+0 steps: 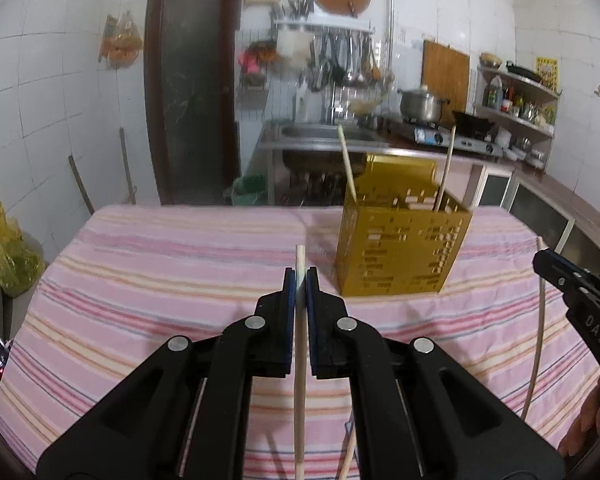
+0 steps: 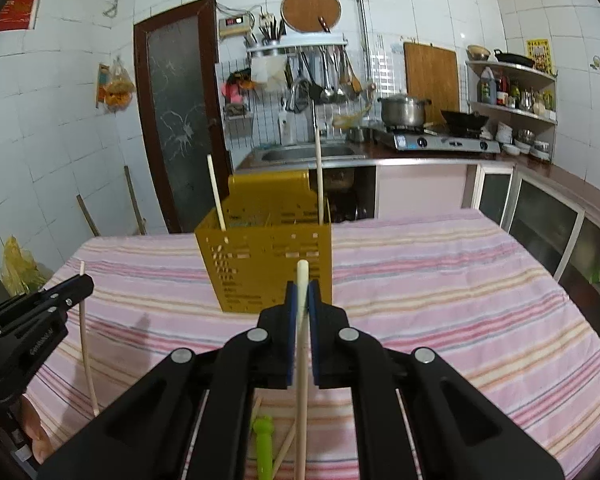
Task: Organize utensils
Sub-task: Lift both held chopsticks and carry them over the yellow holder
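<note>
A gold perforated utensil holder stands on the striped tablecloth, with two wooden chopsticks standing in it; it also shows in the right wrist view. My left gripper is shut on a wooden chopstick, held upright, left of and in front of the holder. My right gripper is shut on a pale chopstick, just in front of the holder. Each gripper shows at the edge of the other's view, the right one and the left one.
A green utensil handle and loose chopsticks lie on the pink striped tablecloth below my right gripper. Behind the table are a sink, a stove with a pot, shelves and a dark door.
</note>
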Motion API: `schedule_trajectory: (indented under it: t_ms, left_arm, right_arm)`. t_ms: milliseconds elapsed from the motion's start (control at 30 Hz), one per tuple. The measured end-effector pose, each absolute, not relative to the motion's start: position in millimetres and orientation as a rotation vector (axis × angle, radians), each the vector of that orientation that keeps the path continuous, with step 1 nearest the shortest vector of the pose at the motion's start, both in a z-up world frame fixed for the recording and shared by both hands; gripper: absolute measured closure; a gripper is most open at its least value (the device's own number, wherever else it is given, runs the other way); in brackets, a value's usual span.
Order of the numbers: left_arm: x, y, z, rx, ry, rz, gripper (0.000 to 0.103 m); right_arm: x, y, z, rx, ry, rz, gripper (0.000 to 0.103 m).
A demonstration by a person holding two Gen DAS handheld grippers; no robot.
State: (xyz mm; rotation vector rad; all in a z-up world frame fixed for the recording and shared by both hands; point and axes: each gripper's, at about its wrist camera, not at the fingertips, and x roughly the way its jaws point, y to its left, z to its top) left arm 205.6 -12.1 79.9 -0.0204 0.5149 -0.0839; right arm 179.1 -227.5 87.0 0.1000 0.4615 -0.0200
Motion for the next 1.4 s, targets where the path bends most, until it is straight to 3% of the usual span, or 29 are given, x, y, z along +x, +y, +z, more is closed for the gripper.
schedule_trajectory:
  t_ms: [767, 1200, 1400]
  left_arm:
    - [223, -24, 127, -0.023, 0.349, -0.154, 0.099]
    - [263, -54, 225, -0.06, 0.163, -0.233, 0.099]
    - [299, -80, 242, -0.04, 0.082, -0.223, 0.099]
  right_arm:
    - [210, -241, 115, 0.115, 0.291, -0.025, 0.097]
    - [266, -245, 211, 0.079, 0.064, -0.028, 0.097]
    - [308, -249, 220, 0.094, -0.021, -0.014, 0.097]
